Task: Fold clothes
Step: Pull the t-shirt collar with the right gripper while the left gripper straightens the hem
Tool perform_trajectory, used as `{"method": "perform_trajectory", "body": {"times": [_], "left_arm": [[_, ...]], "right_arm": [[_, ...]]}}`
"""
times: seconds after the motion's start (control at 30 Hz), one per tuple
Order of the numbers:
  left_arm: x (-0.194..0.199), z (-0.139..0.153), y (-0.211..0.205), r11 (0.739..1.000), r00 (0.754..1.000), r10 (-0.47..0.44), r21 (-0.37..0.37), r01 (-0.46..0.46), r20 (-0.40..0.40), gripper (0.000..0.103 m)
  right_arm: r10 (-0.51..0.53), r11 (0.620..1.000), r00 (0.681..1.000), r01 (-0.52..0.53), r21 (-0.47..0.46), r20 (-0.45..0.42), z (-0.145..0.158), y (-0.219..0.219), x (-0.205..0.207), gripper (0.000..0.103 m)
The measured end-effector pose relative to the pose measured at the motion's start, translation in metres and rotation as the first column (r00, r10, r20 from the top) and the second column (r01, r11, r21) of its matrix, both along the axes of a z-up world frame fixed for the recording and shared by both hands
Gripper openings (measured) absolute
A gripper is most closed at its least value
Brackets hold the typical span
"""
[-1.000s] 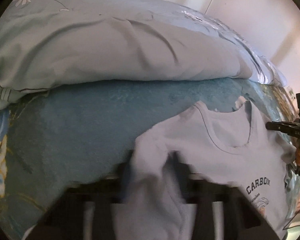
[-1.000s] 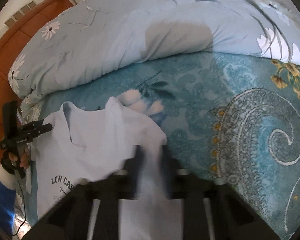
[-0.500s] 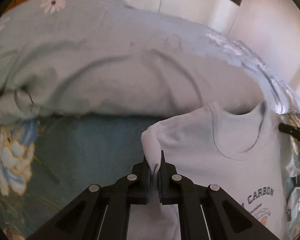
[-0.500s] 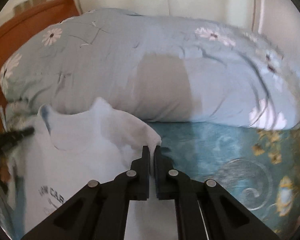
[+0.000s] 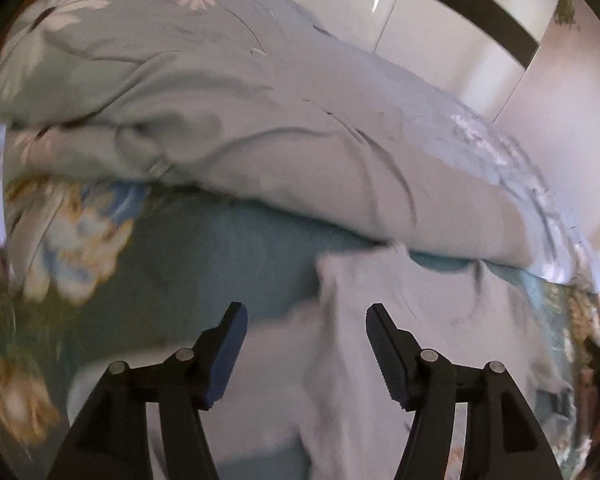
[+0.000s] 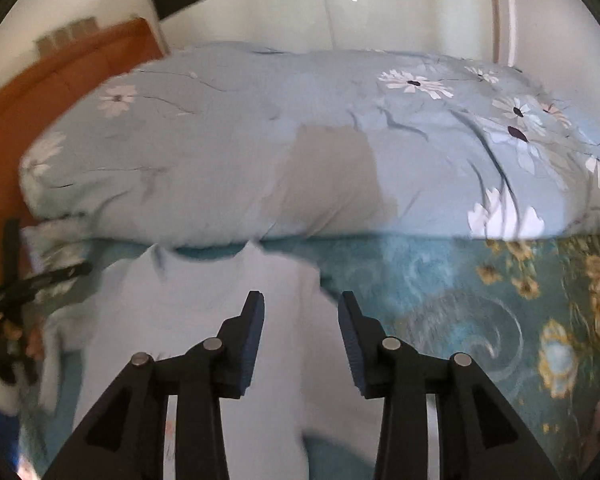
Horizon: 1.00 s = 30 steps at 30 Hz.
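Tongs came nearest in both views: the left tongs (image 5: 306, 316) and the right tongs (image 6: 300, 306) each stood with jaws spread wide and nothing between them. Under them lay a bed (image 6: 460, 280) covered in a teal sheet with yellow flowers and pale swirls. One pale blue T-shirt (image 6: 228, 300) lay flat on that sheet, collar toward the far side, motion-blurred, its print not readable. From the right wrist view, the left tongs showed at the shirt's left edge, gripped by the person's hand (image 6: 16, 336). Beyond the collar lay one bulky grey-blue duvet (image 6: 300, 152) printed with white daisies. Farther off were an orange-brown headboard (image 6: 40, 92) and white walls (image 5: 560, 120).
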<state>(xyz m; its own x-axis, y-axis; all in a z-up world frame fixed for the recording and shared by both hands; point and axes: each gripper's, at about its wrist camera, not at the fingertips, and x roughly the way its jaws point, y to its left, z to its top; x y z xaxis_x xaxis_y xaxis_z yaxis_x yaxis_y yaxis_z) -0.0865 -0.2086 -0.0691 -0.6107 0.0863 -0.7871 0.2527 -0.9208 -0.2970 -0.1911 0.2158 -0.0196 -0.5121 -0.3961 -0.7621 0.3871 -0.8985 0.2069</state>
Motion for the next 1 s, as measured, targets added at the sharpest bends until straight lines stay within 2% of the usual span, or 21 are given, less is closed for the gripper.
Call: {"method": "perform_trajectory", "body": {"times": [0.1, 0.23, 0.37, 0.47, 0.5, 0.53, 0.57, 0.6, 0.67, 0.77, 0.9, 1.0], "left_arm": [[0.037, -0.010, 0.031, 0.993, 0.998, -0.055, 0.103, 0.057, -0.024, 0.071], [0.073, -0.026, 0.062, 0.980, 0.998, -0.064, 0.189, 0.068, -0.026, 0.071], [0.103, -0.030, 0.073, 0.958, 0.998, -0.056, 0.280, 0.059, -0.019, 0.071], [0.114, -0.022, 0.077, 0.959, 0.998, -0.057, 0.276, 0.063, -0.028, 0.071], [0.119, -0.017, 0.078, 0.965, 0.998, -0.052, 0.255, 0.060, -0.040, 0.071], [0.123, -0.011, 0.078, 0.969, 0.997, -0.050, 0.240, 0.062, -0.057, 0.071], [0.127, -0.008, 0.076, 0.970, 0.997, -0.047, 0.236, 0.061, -0.066, 0.071], [0.131, -0.002, 0.076, 0.970, 0.996, -0.043, 0.233, 0.061, -0.081, 0.071], [0.135, 0.004, 0.076, 0.969, 0.994, -0.046, 0.236, 0.068, -0.097, 0.071], [0.132, 0.007, 0.081, 0.970, 0.993, -0.051, 0.231, 0.075, -0.111, 0.071], [0.132, 0.007, 0.086, 0.965, 0.991, -0.068, 0.245, 0.094, -0.116, 0.071], [0.133, 0.006, 0.091, 0.965, 0.990, -0.079, 0.241, 0.106, -0.118, 0.071]], "right_arm": [[0.037, 0.999, 0.998, -0.038, 0.005, 0.056, -0.020, 0.020, 0.056, 0.042], [0.043, 0.999, 0.988, -0.046, 0.015, 0.147, -0.056, 0.037, 0.114, 0.053], [0.026, 1.000, 0.979, -0.027, 0.004, 0.202, -0.085, 0.040, 0.135, 0.053], [-0.007, 1.000, 0.985, 0.004, 0.018, 0.171, -0.090, 0.036, 0.137, 0.052], [-0.024, 1.000, 0.985, 0.021, 0.020, 0.170, -0.090, 0.037, 0.137, 0.050], [-0.044, 0.999, 0.984, 0.041, 0.023, 0.170, -0.089, 0.039, 0.137, 0.029], [-0.069, 0.997, 0.982, 0.063, 0.038, 0.176, -0.090, 0.043, 0.137, 0.001], [-0.082, 0.996, 0.979, 0.077, 0.033, 0.184, -0.090, 0.049, 0.137, 0.002], [-0.118, 0.993, 0.980, 0.115, 0.026, 0.163, -0.079, 0.063, 0.137, 0.002], [-0.202, 0.979, 0.977, 0.199, 0.046, 0.070, -0.048, 0.092, 0.139, 0.002], [-0.344, 0.932, 0.931, 0.354, 0.072, -0.122, 0.014, 0.137, 0.141, 0.002], [-0.430, 0.895, 0.878, 0.444, 0.024, -0.211, 0.052, 0.168, 0.143, 0.002]]}}
